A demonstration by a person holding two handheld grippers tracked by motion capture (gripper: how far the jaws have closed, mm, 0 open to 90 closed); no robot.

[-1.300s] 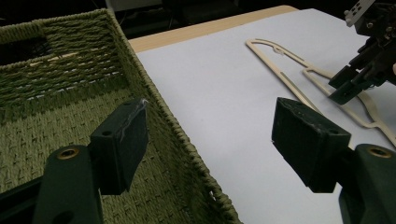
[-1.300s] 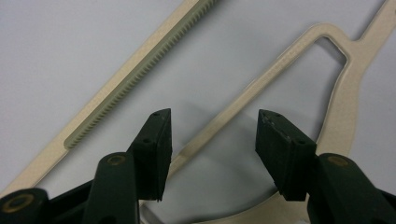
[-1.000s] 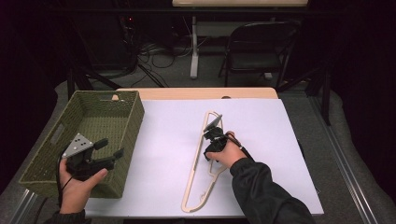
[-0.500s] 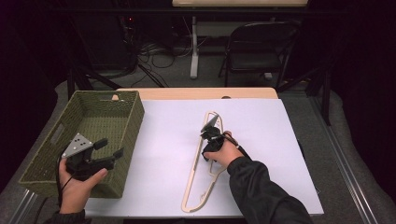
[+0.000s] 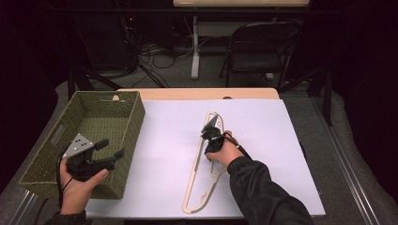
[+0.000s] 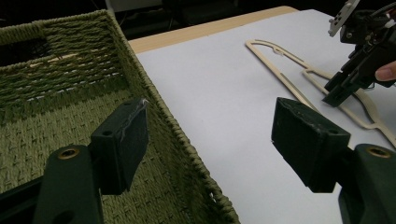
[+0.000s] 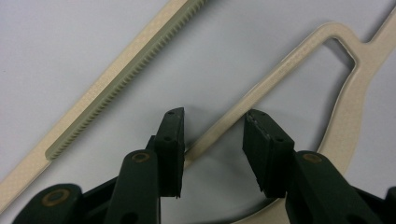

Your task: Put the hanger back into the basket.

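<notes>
My right gripper (image 7: 212, 154) points down, jaws partly open astride the hanger (image 7: 261, 88) bar; left gripper (image 6: 210, 149) wide open, empty.

Your right tongs (image 5: 210, 136) creep a little farther up the hanger (image 5: 202, 182), its thin bar now between their jaws.

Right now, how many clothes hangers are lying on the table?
1. The beige hanger lies flat on the white table cover, right of the green basket. The right gripper is open astride one of its bars. None shows inside the basket.
</notes>
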